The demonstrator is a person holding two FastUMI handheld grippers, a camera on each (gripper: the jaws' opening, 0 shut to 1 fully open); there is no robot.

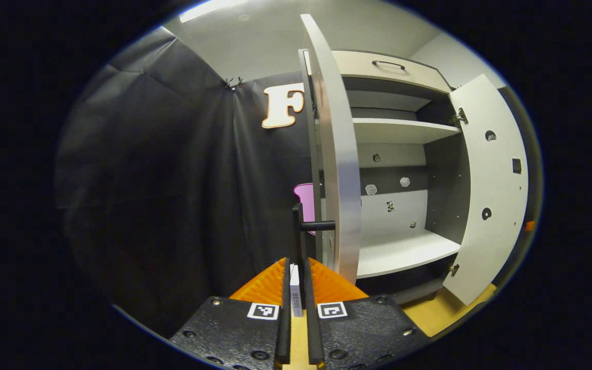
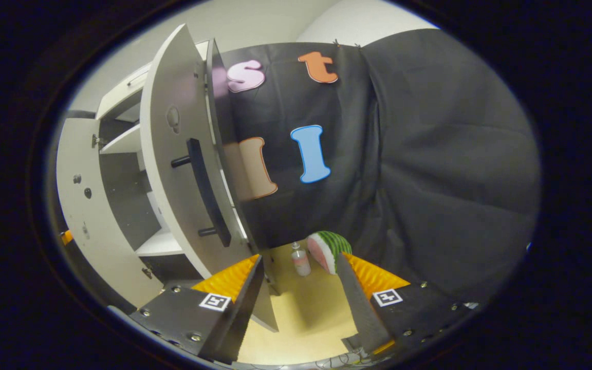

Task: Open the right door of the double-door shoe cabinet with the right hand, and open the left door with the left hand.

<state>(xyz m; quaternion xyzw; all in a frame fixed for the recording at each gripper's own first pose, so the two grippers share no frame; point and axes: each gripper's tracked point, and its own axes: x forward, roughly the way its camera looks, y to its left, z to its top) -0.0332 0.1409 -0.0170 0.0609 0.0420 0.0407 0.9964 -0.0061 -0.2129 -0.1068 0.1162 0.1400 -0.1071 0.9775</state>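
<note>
The shoe cabinet (image 1: pixel 404 131) stands with both doors swung out, its pale shelves bare. In the left gripper view the left door (image 1: pixel 339 169) is edge-on just ahead. My left gripper (image 1: pixel 296 266) is shut on that door's black bar handle (image 1: pixel 301 226), which runs down between the fingers. The right door (image 1: pixel 488 195) shows its inner face at the right. In the right gripper view the right door (image 2: pixel 172 154) shows its outer face and black handle (image 2: pixel 207 192). My right gripper (image 2: pixel 298 259) is open, below and right of that handle, holding nothing. The left door (image 2: pixel 77 205) is at far left.
A watermelon slice (image 2: pixel 328 250) and a small bottle (image 2: pixel 301 262) sit on the wooden floor (image 2: pixel 301 318) by the black cloth wall (image 2: pixel 429 180). A drawer with a dark handle (image 1: pixel 388 64) tops the cabinet. Black cloth (image 1: pixel 162 180) hangs left of the cabinet.
</note>
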